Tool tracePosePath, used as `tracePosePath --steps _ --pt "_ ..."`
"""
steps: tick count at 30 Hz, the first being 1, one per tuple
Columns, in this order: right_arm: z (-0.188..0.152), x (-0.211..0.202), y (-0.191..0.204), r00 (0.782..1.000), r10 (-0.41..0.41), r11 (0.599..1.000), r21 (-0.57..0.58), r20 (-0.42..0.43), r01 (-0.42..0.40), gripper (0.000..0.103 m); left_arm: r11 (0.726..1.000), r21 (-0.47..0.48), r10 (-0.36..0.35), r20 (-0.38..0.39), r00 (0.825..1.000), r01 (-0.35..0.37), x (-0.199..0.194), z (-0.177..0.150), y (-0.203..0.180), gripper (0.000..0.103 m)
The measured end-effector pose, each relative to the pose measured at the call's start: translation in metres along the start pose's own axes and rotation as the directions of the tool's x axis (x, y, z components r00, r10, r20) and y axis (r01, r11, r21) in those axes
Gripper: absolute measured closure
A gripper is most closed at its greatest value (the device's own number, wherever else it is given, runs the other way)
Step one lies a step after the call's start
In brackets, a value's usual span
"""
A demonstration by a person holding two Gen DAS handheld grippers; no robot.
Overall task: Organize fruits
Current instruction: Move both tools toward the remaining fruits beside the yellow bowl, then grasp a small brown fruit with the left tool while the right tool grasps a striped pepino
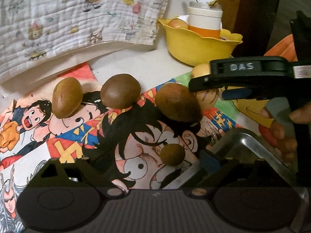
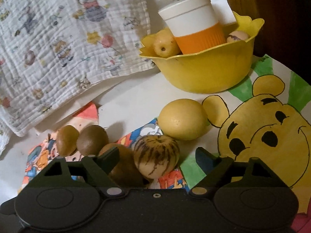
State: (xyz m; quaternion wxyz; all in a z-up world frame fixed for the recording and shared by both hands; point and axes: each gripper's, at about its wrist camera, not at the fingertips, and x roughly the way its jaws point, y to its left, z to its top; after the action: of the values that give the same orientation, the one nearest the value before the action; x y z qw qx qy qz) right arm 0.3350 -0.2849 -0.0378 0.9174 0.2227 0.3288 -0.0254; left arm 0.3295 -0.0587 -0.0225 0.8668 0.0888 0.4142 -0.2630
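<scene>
Four brown fruits (image 1: pixel 121 91) lie loose on the tabletop (image 2: pixel 126 101) drawings, with a striped pale fruit (image 2: pixel 156 156) and a yellow lemon (image 2: pixel 182 119) beside them — the yellow bowl (image 2: pixel 204 73) behind already holds some. You seem to be reaching to pick: your right gripper (image 2: pixel 157 155) has its fingers apart around the striped fruit, pads not pressing; your left gripper (image 1: pixel 147 167), also spread, straddles the smallest brown fruit (image 1: pixel 172 154). Next, close squarely — round skins may roll.
</scene>
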Motion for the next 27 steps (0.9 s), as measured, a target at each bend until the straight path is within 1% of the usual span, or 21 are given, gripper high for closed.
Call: tracePosePath --steps 7,9,10,12,14,15,18,19,21,24,27 --pt "0.0 0.004 0.0 1.0 0.013 0.999 0.041 0.019 -0.014 0.023 1.0 0.011 -0.015 0.008 1.0 0.015 0.003 0.001 -0.006 0.021" --pt "-0.001 0.004 0.0 1.0 0.021 0.998 0.057 0.021 -0.022 0.025 1.0 0.008 -0.018 0.01 1.0 0.018 0.004 0.002 -0.008 0.027" --pt "-0.001 0.004 0.0 0.999 0.026 0.997 0.067 0.021 -0.027 0.026 1.0 0.009 -0.021 0.011 1.0 0.021 0.004 0.002 -0.008 0.029" --pt "-0.002 0.004 -0.002 0.999 0.04 0.995 0.091 0.021 -0.041 0.029 1.0 0.012 -0.026 0.014 1.0 0.026 0.004 0.003 -0.01 0.04" --pt "-0.002 0.003 -0.004 0.998 0.056 0.992 0.111 0.022 -0.058 0.032 1.0 0.013 -0.026 0.007 1.0 0.026 0.006 0.002 -0.012 0.046" --pt "-0.003 0.003 -0.005 0.998 0.063 0.99 0.122 0.021 -0.065 0.033 1.0 0.012 -0.029 0.005 1.0 0.029 0.006 0.002 -0.012 0.05" --pt "-0.003 0.003 -0.006 0.997 0.068 0.988 0.139 0.023 -0.071 0.033 0.999 0.01 -0.03 0.004 1.0 0.03 0.007 0.0 -0.012 0.06" --pt "-0.004 0.003 -0.006 0.997 0.068 0.987 0.142 0.024 -0.07 0.034 0.999 0.013 -0.029 0.005 1.0 0.029 0.008 0.0 -0.012 0.062" --pt "-0.004 0.002 -0.006 0.997 0.068 0.987 0.142 0.028 -0.071 0.034 0.999 0.016 -0.032 0.005 0.999 0.032 0.008 0.001 -0.012 0.068" --pt "-0.005 0.002 -0.008 0.996 0.08 0.983 0.163 0.024 -0.083 0.034 0.999 0.021 -0.035 0.006 0.999 0.035 0.008 0.001 -0.013 0.071" --pt "-0.006 0.005 -0.015 0.993 0.115 0.969 0.218 0.011 -0.115 0.034 0.999 0.027 -0.033 0.006 0.999 0.032 0.009 0.0 -0.014 0.071"
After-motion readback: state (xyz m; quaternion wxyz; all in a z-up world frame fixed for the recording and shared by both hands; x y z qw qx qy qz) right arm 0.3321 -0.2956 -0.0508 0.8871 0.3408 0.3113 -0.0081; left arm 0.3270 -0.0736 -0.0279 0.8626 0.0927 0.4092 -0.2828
